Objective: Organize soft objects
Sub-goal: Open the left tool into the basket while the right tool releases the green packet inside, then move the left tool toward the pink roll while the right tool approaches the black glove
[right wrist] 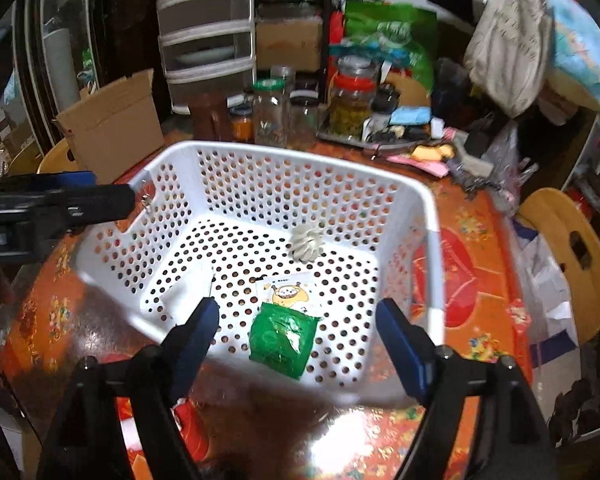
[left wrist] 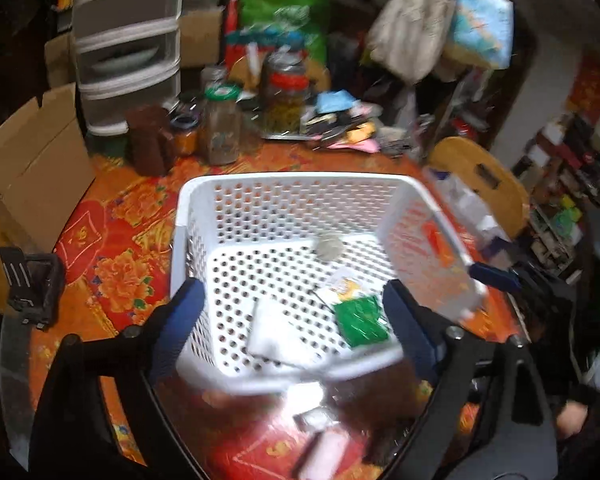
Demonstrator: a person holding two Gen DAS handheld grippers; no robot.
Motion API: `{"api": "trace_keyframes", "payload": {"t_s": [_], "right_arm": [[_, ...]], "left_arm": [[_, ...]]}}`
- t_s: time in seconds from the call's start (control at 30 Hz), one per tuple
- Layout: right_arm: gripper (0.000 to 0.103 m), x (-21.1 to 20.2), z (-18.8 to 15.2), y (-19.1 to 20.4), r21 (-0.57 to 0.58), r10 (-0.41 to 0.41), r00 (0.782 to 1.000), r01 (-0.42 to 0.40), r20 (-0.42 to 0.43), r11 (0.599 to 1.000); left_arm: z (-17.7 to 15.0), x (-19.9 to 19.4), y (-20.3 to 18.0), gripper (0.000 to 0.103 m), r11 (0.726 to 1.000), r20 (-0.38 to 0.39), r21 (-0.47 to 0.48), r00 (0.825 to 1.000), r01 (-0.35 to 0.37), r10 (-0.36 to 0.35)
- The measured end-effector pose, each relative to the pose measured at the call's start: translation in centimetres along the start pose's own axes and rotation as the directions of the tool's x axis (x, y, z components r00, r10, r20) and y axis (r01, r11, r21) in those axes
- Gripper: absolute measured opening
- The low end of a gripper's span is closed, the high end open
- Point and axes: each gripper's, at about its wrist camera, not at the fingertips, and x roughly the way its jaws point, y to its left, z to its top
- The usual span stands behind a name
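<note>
A white perforated basket (left wrist: 292, 179) (right wrist: 300, 151) stands on the red floral tablecloth. Inside lie a green packet (left wrist: 362, 320) (right wrist: 282, 338), a yellow cartoon packet (right wrist: 290, 292) (left wrist: 346, 285), a white packet (left wrist: 278, 332) (right wrist: 188, 284) and a grey ruffled round thing (left wrist: 329, 246) (right wrist: 307, 244). My left gripper (left wrist: 296, 320) hovers open over the basket's near left side, nothing between its blue pads. My right gripper (right wrist: 300, 334) hangs open above the green packet, also empty. One left finger (right wrist: 100, 200) shows at the basket's left rim in the right wrist view.
Jars (right wrist: 270, 112) and a jar with a red band (left wrist: 288, 92) crowd the table's far side, beside a cardboard box (right wrist: 112, 128) and a drawer unit (left wrist: 128, 48). A wooden chair (right wrist: 568, 248) stands at the right. Hanging bags (right wrist: 508, 40) fill the far right.
</note>
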Motion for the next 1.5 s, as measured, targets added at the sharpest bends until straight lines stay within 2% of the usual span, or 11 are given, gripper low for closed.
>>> {"api": "trace_keyframes", "payload": {"t_s": [0.13, 0.23, 0.33, 0.57, 0.73, 0.93, 1.1, 1.2, 1.3, 1.43, 1.5], "right_arm": [[0.085, -2.8, -1.6, 0.4, 0.004, 0.002, 0.998, -0.002, 0.057, 1.000], [0.095, -4.8, -3.1, 1.0, 0.000, -0.006, 0.996, 0.006, 0.093, 1.000], [0.099, -6.5, -4.8, 1.7, -0.003, -0.009, 0.992, 0.010, 0.125, 1.000], [0.102, -8.5, -8.0, 2.7, 0.016, -0.004, 0.988, 0.002, 0.154, 1.000], [0.102, -8.7, -10.5, 2.9, 0.040, 0.007, 0.989, -0.013, 0.151, 0.999], [0.102, -7.2, -14.7, 2.3, 0.122, 0.006, 0.994, -0.019, 0.106, 0.992], [0.102, -5.9, -18.4, 2.6, 0.178, 0.065, 0.993, -0.081, 0.095, 0.981], [0.102, -5.3, -20.1, 3.4, 0.187, 0.095, 0.991, -0.111, 0.092, 0.976], [0.102, -4.8, -20.9, 3.6, 0.195, 0.107, 0.990, -0.122, 0.088, 0.973], [0.094, -4.2, -20.9, 3.5, 0.206, 0.110, 0.991, -0.125, 0.081, 0.971], [0.092, -3.9, -20.8, 3.4, 0.206, 0.112, 0.991, -0.125, 0.075, 0.971]], "left_arm": [[-3.4, -4.0, -1.5, 0.094, 0.998, 0.063, 0.066, 0.998, 0.009, -0.013], [-6.1, -6.7, -2.5, 0.095, 0.995, 0.116, 0.098, 0.993, -0.014, 0.003], [-8.5, -9.0, -2.9, 0.098, 0.995, 0.162, 0.096, 0.987, -0.018, 0.002], [-13.3, -12.8, -3.0, 0.101, 0.993, 0.240, 0.089, 0.969, -0.082, 0.059], [-15.5, -13.7, -2.5, 0.103, 0.993, 0.243, 0.061, 0.966, -0.101, 0.083], [-18.3, -9.2, -1.5, 0.103, 0.994, 0.131, 0.034, 0.987, -0.099, 0.094], [-21.1, -4.1, -1.5, 0.103, 0.995, 0.043, 0.030, 0.995, -0.091, 0.089], [-22.2, -1.7, -1.9, 0.103, 0.997, 0.011, 0.035, 0.998, -0.063, 0.063], [-22.8, 0.0, -2.5, 0.103, 0.996, -0.006, 0.060, 0.998, -0.061, 0.061], [-23.1, 1.8, -2.8, 0.102, 0.996, -0.029, 0.069, 0.998, -0.056, 0.058], [-23.2, 2.6, -2.9, 0.095, 0.996, -0.046, 0.072, 0.997, -0.060, 0.064]]}}
